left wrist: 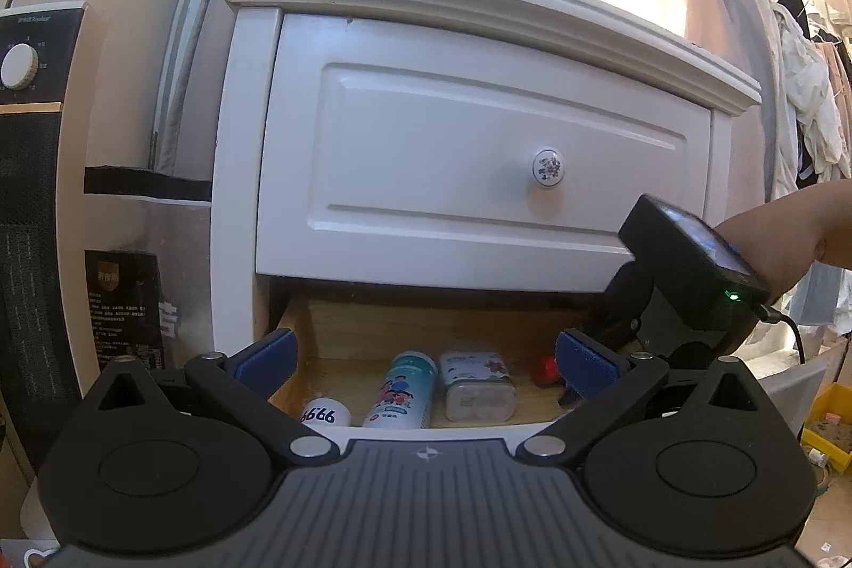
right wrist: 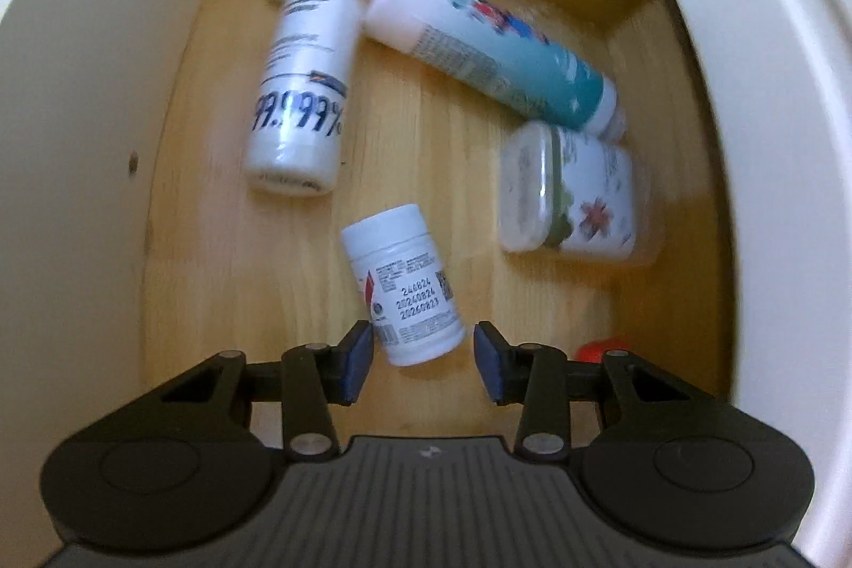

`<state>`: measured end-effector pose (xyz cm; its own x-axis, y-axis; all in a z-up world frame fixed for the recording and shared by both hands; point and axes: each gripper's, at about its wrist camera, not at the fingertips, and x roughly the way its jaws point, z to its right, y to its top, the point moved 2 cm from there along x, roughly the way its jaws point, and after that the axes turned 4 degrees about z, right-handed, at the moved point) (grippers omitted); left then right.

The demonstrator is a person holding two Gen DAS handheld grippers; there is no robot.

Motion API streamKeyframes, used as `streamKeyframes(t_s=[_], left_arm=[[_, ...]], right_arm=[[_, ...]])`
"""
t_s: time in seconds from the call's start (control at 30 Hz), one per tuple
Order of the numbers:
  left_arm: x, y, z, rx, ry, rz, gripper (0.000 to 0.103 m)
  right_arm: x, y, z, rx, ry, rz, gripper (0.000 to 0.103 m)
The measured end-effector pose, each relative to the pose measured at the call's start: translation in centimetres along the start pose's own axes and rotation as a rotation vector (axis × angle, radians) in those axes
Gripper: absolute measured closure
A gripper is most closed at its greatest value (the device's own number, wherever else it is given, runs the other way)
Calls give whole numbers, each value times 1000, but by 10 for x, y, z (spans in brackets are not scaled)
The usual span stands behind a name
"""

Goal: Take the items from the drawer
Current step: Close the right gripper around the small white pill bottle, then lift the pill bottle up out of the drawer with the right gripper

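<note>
Wooden drawer, small white bottle between right hand-held gripper pads

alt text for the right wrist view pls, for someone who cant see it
The right gripper points down into an open wooden drawer, its blue pads either side of a small white pill bottle, with a gap at the right pad. Farther in lie two white spray bottles, a teal tube and a floral tin.

White nightstand, heater beside it, clothes hanging nearby.
</note>
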<state>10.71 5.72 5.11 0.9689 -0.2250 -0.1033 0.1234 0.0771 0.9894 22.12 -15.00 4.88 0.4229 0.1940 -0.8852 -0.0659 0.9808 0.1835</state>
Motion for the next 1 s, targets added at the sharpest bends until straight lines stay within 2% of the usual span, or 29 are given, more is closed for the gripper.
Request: streamKeyframes(t_s=[0.07, 0.23, 0.27, 0.37, 0.43, 0.57, 0.73, 0.87, 1.0], left_arm=[[-2, 0, 0, 1, 2, 0, 0], [-5, -1, -2, 1, 7, 0, 0], [-6, 0, -2, 3, 8, 2, 0], [-7, 0, -1, 13, 16, 2, 0], [-8, 0, -2, 12, 11, 7, 0], [-10, -1, -4, 1, 5, 11, 0], [-11, -2, -7, -5, 7, 8, 0], [-11, -1, -8, -14, 3, 10, 0], [-13, -1, -6, -14, -7, 15, 0]], right_arm=[[-7, 1, -5, -39, -1, 28, 39], [-18, 10, -25, -225, -12, 58, 36], [-20, 12, -29, -269, -6, 53, 38], [-28, 18, -38, -407, 20, 25, 56], [-26, 22, -39, -429, 39, -5, 62], [-24, 27, -40, -427, 77, -32, 68], [-29, 29, -43, -361, 105, -49, 68], [-40, 27, -49, -341, 104, -31, 68], [-53, 23, -59, -311, 65, 2, 68]])
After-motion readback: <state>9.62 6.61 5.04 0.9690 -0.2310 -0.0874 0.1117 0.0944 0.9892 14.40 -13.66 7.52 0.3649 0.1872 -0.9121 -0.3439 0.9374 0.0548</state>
